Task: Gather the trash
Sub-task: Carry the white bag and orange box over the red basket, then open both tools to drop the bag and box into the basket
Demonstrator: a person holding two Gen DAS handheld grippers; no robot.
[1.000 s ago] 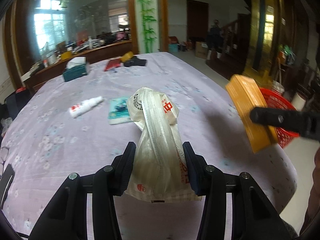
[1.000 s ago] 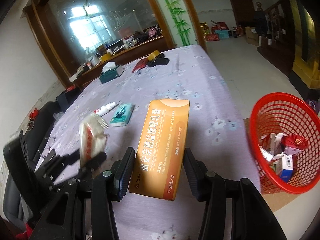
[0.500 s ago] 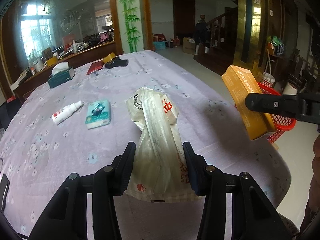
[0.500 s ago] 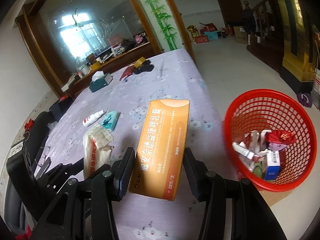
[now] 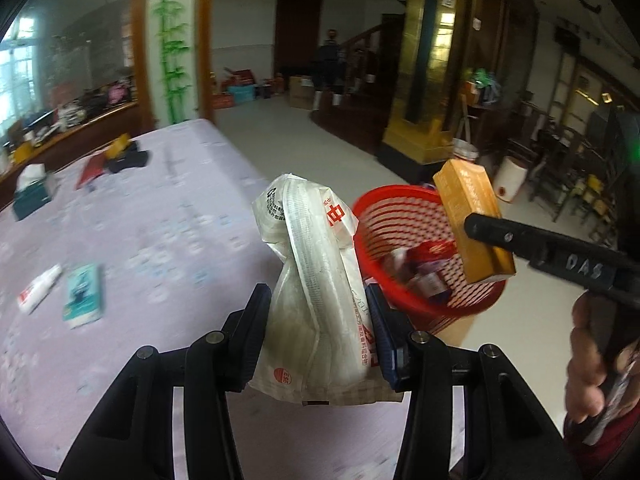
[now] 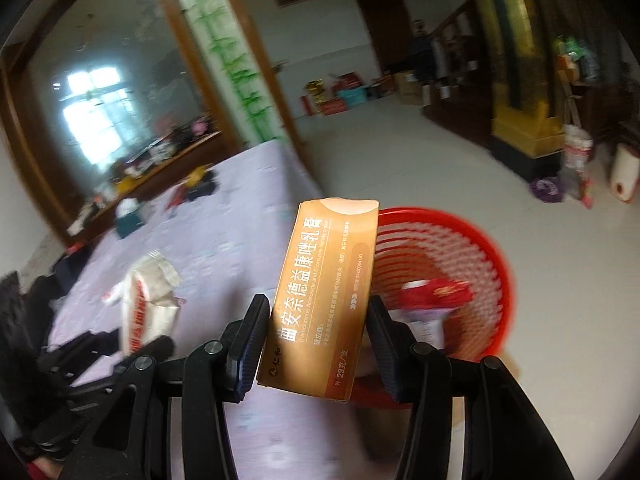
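Note:
My left gripper (image 5: 318, 332) is shut on a crumpled white wrapper with red print (image 5: 316, 280), held upright over the table's right edge. The same wrapper (image 6: 146, 308) shows at the left of the right wrist view. My right gripper (image 6: 318, 334) is shut on a long orange carton with white lettering (image 6: 326, 292). In the left wrist view that orange carton (image 5: 472, 220) hangs over the far rim of a red mesh basket (image 5: 404, 236). The basket (image 6: 480, 264) stands on the floor beside the table and holds several packets.
The lilac flowered tablecloth (image 5: 160, 220) carries a white spray bottle (image 5: 38, 288), a teal pack (image 5: 82, 294), a tissue box (image 5: 32, 192) and dark items at the far end. A hand (image 5: 588, 364) grips the right tool. Pale floor lies beyond the basket.
Both grippers have swung to the right with their loads, from over the table toward the red basket. The basket now sits just behind the wrapper and under the carton.

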